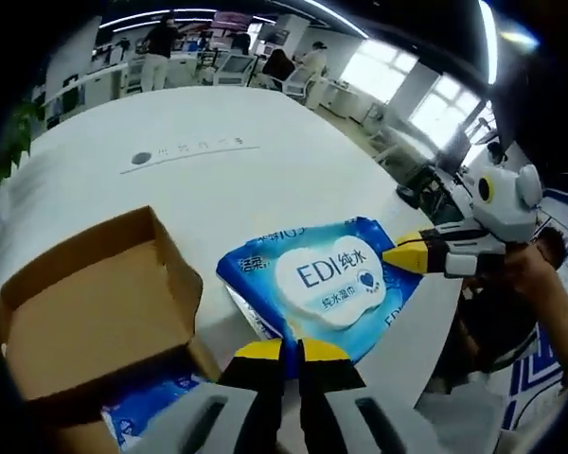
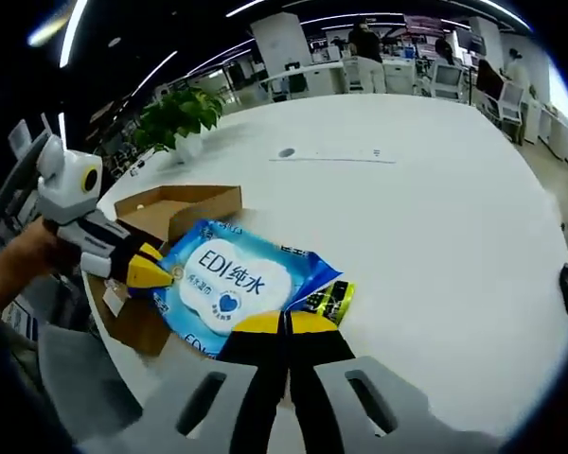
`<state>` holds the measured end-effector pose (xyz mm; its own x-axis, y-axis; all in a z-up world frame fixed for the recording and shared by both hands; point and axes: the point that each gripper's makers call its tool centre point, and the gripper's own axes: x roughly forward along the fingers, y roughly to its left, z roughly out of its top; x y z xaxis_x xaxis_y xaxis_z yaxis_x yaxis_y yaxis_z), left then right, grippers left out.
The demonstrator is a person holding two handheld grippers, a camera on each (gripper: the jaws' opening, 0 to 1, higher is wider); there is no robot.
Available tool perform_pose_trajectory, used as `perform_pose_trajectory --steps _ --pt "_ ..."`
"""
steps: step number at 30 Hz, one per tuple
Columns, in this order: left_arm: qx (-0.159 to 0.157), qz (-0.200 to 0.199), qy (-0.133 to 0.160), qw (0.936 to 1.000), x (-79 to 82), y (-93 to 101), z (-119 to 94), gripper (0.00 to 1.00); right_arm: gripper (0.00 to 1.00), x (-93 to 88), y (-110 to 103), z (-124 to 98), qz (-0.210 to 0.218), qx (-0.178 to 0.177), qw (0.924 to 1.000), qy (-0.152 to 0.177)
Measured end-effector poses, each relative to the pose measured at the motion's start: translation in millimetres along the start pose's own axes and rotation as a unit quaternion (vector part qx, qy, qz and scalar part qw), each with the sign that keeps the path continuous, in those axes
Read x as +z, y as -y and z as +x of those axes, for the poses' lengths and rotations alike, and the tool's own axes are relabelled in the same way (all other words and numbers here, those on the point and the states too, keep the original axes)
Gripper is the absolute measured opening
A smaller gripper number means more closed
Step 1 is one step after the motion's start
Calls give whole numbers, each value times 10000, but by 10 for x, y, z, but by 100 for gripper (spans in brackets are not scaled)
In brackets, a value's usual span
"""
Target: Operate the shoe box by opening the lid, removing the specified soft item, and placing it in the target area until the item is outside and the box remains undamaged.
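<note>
A blue wet-wipe pack point(image 1: 331, 284) with a white label lies flat between both grippers, just right of the open cardboard shoe box point(image 1: 95, 312). My left gripper point(image 1: 291, 348) is shut on the pack's near edge. The right gripper point(image 1: 407, 255) comes in from the right with its yellow tips pinched on the pack's far corner. In the right gripper view, my right gripper point(image 2: 287, 323) is shut on the pack point(image 2: 232, 284), and the left gripper point(image 2: 156, 270) holds its opposite edge in front of the box point(image 2: 180, 203). A second blue pack point(image 1: 151, 411) shows in the box.
The big white round table point(image 2: 407, 208) stretches away, with a small grey grommet point(image 1: 141, 158) in it. A potted plant point(image 2: 175, 118) stands at its edge behind the box. A hand point(image 1: 540, 284) holds the right gripper. People and desks fill the far background.
</note>
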<state>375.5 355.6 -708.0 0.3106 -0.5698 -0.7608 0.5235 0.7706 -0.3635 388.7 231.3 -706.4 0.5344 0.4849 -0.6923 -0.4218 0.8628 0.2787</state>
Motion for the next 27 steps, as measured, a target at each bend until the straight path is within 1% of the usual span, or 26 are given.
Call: perform_pose_trajectory --steps 7,13,20,24,27 --pt "104 101 -252 9996 -65 -53 153 3 0 -84 77 128 45 -40 9999 -98" --pt "160 153 -388 9990 -109 -88 204 3 0 -138 96 197 53 -49 9998 -166" --pt "291 417 -551 9972 -149 -111 270 3 0 -172 117 266 -39 -106 9997 -218" --pt "326 474 -624 9964 -156 -108 292 3 0 -206 150 290 -48 -137 9996 -253" --pt "417 690 -699 9943 -167 -109 306 4 0 -226 161 311 7 -146 9996 -245"
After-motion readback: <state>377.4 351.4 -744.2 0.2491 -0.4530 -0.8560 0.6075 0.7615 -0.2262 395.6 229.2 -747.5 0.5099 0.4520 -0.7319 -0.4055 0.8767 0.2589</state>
